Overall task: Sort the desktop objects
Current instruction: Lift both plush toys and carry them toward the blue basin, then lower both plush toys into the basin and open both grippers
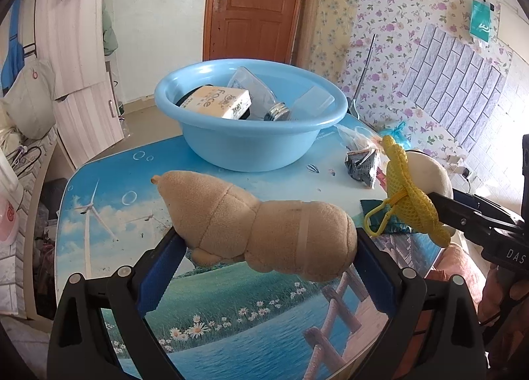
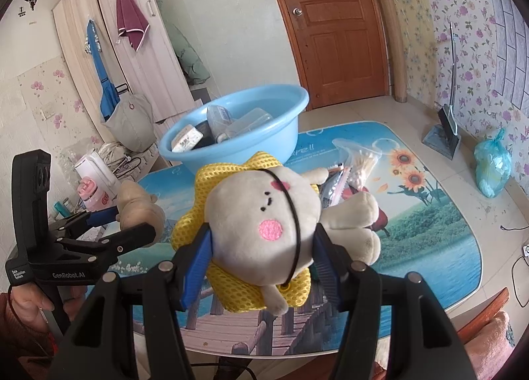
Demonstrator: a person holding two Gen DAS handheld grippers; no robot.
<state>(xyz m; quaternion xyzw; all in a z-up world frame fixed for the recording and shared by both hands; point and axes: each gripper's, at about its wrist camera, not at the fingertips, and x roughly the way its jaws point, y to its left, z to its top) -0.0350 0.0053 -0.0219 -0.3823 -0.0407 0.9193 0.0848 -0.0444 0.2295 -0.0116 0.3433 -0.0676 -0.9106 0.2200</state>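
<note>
Two plush toys are up off the table right now: the left gripper (image 1: 267, 241) is clamped on a tan plush (image 1: 261, 224), the right gripper (image 2: 261, 247) squeezes a cream doll (image 2: 264, 214) with yellow mesh. Probably both headed for the blue basin (image 1: 251, 145) just ahead, already holding a box and jar. A cotton swab bag (image 2: 357, 161) sits beside it, not really blocking.

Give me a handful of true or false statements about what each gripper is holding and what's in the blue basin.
1. The left gripper holds a tan plush toy. True.
2. The right gripper is open with nothing between its fingers. False: it is shut on a cream plush doll with a yellow mesh collar.
3. The blue basin has nothing in it. False: it holds a small box, a jar and clear containers.
4. Both toys are held above the table. True.
5. The basin sits on the floor. False: it stands on the table.
</note>
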